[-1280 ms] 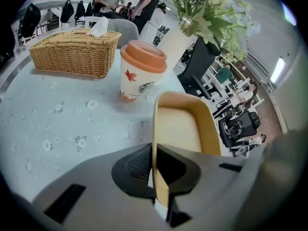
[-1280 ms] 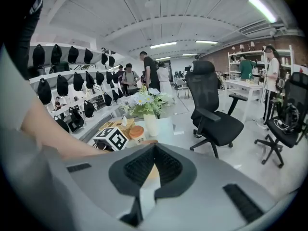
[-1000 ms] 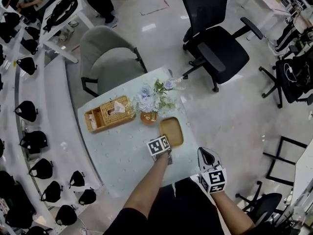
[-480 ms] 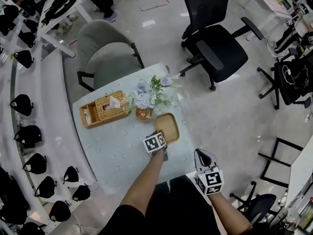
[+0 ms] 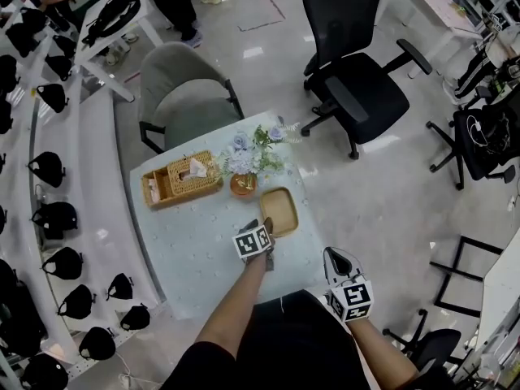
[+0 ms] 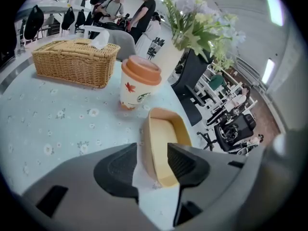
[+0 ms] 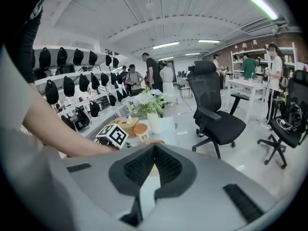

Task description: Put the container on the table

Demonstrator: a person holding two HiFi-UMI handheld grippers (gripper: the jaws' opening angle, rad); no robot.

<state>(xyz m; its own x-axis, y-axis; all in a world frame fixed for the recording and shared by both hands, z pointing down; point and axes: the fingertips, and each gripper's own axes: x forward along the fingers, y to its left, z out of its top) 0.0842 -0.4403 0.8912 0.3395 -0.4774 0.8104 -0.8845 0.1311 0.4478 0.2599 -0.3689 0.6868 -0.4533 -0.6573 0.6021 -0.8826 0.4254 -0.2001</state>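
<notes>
The tan rectangular container (image 5: 279, 210) lies flat on the pale flowered table (image 5: 195, 242), near its right edge. My left gripper (image 5: 262, 227) is at the container's near left corner. In the left gripper view its jaws are opening: they (image 6: 153, 160) straddle the container's near wall (image 6: 150, 153) with a gap on each side, and the pads do not press on it. My right gripper (image 5: 336, 256) hangs off the table's near right edge. Its jaws (image 7: 154, 153) are shut, with nothing between them.
A paper cup with an orange lid (image 5: 243, 184) stands just behind the container, with a vase of flowers (image 5: 252, 157) beyond it and a wicker tissue basket (image 5: 180, 180) to the left. A grey chair (image 5: 183, 96) and a black office chair (image 5: 357, 88) stand past the table.
The head camera has shifted a little. The container stays on the table with the left gripper at its near corner. The right gripper hangs in much the same place.
</notes>
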